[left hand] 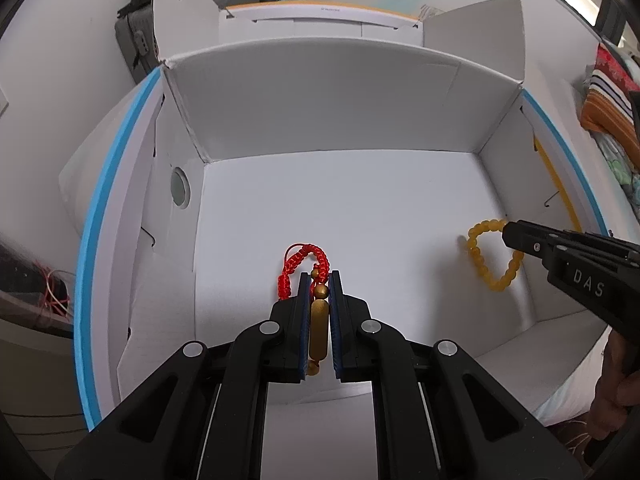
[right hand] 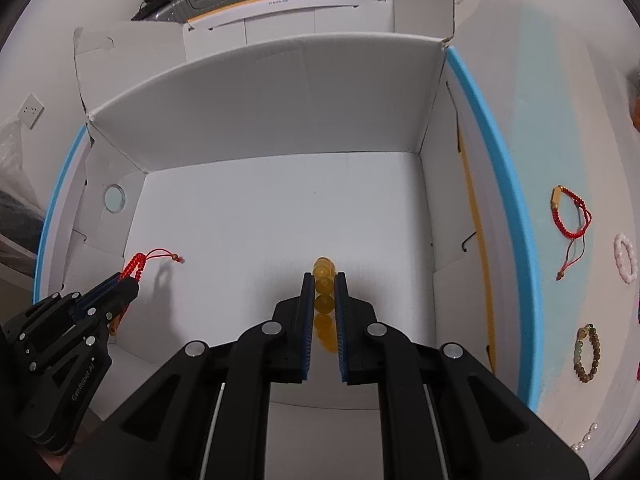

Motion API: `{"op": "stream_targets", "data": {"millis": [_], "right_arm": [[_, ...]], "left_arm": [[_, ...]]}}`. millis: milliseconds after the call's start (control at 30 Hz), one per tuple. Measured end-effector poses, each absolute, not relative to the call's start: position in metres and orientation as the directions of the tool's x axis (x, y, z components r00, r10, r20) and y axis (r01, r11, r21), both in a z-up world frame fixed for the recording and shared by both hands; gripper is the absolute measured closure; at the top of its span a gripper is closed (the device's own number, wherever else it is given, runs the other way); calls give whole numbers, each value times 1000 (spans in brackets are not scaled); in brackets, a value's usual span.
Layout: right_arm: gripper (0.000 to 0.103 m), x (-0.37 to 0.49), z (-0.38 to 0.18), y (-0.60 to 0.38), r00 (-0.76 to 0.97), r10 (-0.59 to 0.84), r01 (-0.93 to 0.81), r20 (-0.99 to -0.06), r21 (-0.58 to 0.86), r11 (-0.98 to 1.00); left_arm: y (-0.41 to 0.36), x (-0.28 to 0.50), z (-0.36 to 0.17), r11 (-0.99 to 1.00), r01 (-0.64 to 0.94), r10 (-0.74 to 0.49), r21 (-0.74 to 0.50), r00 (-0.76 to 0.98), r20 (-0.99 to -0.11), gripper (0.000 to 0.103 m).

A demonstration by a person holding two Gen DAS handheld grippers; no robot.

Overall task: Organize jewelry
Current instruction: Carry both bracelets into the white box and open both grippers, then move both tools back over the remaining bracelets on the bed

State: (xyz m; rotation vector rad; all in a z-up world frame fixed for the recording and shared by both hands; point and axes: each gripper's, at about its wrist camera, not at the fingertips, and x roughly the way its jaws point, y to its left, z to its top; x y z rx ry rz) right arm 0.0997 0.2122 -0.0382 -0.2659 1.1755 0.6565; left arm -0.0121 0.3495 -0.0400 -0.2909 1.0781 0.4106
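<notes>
While two bracelets are pinched over the white box [left hand: 340,208] (one per gripper), four more are counted outside, one cut off: red braided bracelet [left hand: 308,272] in the left gripper [left hand: 320,280] jaws, amber bead bracelet [left hand: 490,256] in the right gripper [right hand: 324,284] jaws.

Red bracelet [left hand: 308,268], amber bracelet [left hand: 494,256], gripper-held

My left gripper [left hand: 320,280] was matte black with blue finger pads [left hand: 305,320] and round silver pivot pins. My right gripper [right hand: 324,280] looked the same; raised "DAS" lettering marked its side, "GenRobot.AI" the left's.
</notes>
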Motion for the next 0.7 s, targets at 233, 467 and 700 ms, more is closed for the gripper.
{"op": "stream_targets", "data": {"millis": [233,467,700], "right_arm": [[91,95,-39,212,233,328,-603,-916,128,787],[73,94,-27,212,248,348,-601,-904,138,787],[36,83,9,193,322,404,-594,-856,149,790]], "left_arm": [[351,-13,-42,880,-474,187,-29,403,-896,92],[347,-18,-28,876,-483,227,-7,423,-877,66],[338,-29,-9,872,-490,280,21,462,-841,37]]}}
